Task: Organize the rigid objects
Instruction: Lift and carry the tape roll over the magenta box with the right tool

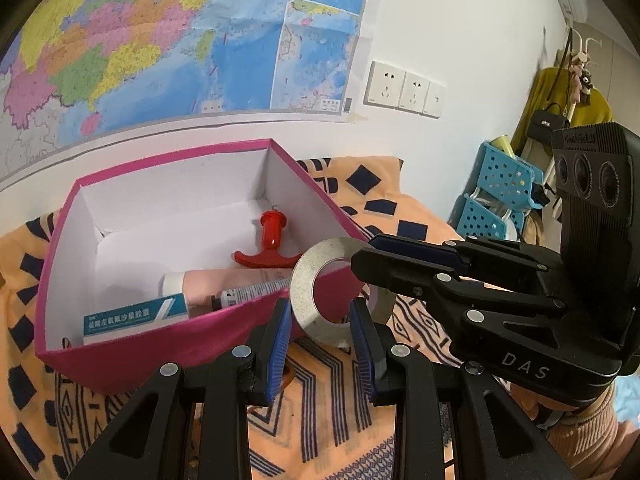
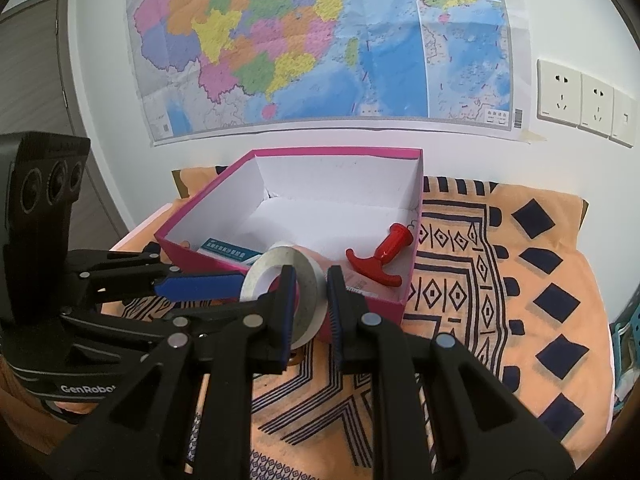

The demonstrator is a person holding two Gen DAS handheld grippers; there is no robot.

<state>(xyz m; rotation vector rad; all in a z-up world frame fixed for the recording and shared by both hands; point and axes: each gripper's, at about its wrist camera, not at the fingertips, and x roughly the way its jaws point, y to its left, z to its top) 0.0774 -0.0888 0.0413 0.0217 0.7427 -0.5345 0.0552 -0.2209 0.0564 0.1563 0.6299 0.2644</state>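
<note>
A pink box (image 1: 100,364) with a white inside sits on an orange patterned cloth (image 2: 500,280), in the middle of both views, below a big coloured wall map (image 2: 320,48).

The right gripper (image 2: 310,304) holds a roll of tape (image 2: 308,292) on edge, just at the near wall of the box. One blue-padded finger goes through the roll's hole and the other presses its outer face, so the jaws are clamped narrow on the roll's wall. In the left wrist view that same roll (image 1: 300,304) appears as a grey ring at centre, with the right gripper (image 1: 362,258) reaching in from the right edge.

The left gripper (image 1: 322,344) sits low in its own frame, its two fingers a modest way apart, one either side of the lower part of the ring. I cannot tell whether its pads touch the roll. From the right wrist view the left gripper (image 2: 240,280) comes in from the left, its blue tip just beside the roll.

Inside the box lie a red T-handled tool (image 2: 380,256), a white and teal medicine carton (image 1: 136,316) and a pale tube (image 1: 208,284), all toward the near side.

Wall sockets (image 2: 576,100) are at the right, beside the map.
</note>
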